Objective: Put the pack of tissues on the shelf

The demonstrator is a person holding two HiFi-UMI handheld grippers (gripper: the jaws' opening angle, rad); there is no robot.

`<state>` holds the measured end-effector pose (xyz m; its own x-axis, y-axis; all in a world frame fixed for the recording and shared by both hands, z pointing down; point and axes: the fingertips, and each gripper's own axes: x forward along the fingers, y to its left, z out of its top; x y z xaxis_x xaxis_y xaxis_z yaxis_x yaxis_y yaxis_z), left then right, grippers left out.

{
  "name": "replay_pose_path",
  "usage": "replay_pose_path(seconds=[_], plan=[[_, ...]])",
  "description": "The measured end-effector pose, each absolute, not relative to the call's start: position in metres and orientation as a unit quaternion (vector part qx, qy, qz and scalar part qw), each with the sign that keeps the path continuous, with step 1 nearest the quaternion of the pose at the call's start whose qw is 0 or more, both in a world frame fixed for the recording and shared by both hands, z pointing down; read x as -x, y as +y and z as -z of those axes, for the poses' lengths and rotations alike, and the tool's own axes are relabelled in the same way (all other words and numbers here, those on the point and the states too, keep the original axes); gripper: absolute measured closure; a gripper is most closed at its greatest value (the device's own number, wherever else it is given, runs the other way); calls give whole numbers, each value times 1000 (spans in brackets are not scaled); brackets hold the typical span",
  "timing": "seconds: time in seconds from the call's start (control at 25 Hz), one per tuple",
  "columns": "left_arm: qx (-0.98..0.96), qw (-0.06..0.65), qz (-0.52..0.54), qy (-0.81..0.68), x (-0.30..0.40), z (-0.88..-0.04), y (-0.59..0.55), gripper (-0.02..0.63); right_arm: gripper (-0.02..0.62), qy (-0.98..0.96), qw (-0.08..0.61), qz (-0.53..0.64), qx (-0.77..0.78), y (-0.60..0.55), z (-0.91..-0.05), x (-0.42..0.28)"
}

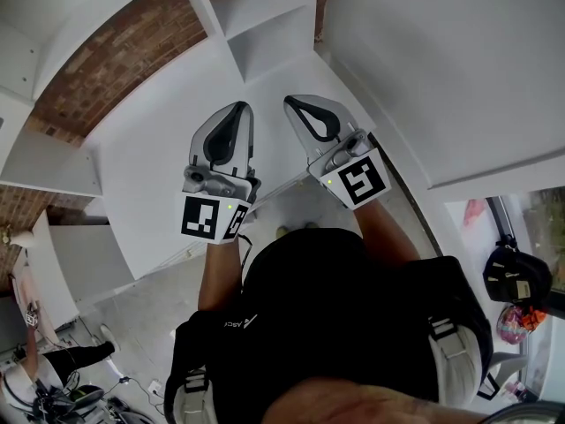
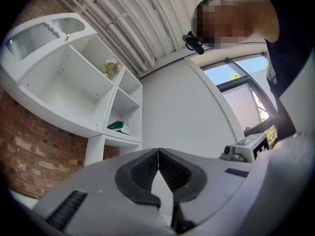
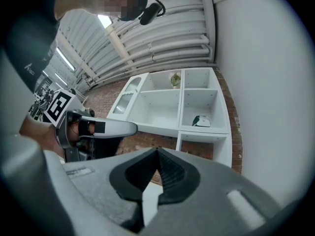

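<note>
Nearest the head camera a black shirt [image 1: 353, 307] is seen, on which white letters beginning "ASC" can be read; the rest is lost in a fold. Beyond it the left gripper [image 1: 240, 109] and the right gripper [image 1: 291, 102] are held side by side, apart from each other. Each carries a marker cube [image 1: 214, 217] printed with black-and-white squares.

In the left gripper view the ribbed pads of the left gripper [image 2: 158, 154] are pressed together at their tips, with nothing between them. The same is shown for the right gripper [image 3: 157, 154] in its own view: the pads meet and nothing is pinched.

The pack of tissues [image 2: 118, 126], green and white, is shown only in the two gripper views. It lies on the floor of a narrow compartment at the right side of the white shelf [image 2: 96, 132], well apart from both grippers. Any print on it is too small to be read.

In the right gripper view the pack of tissues [image 3: 202, 121] is seen in that same compartment. A small pale-green thing [image 3: 175, 79] is seen in a compartment above and to the left. In the head view part of the shelf [image 1: 265, 51] is seen against a brick wall [image 1: 115, 51], but the pack cannot be seen there. A window [image 2: 241, 77] is shown only in the left gripper view.
</note>
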<state>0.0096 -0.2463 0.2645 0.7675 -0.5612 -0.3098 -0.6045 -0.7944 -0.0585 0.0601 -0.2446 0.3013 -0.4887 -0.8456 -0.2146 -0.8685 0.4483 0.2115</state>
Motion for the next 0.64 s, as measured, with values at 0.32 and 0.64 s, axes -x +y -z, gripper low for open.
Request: replay_pose_path(seconds=[0.32, 0.64], plan=[[936, 75, -141, 314, -9, -265, -252, 606, 595, 851, 37, -145, 503, -249, -302, -62], [936, 75, -142, 314, -9, -263, -257, 606, 595, 852, 38, -146, 501, -254, -301, -62]])
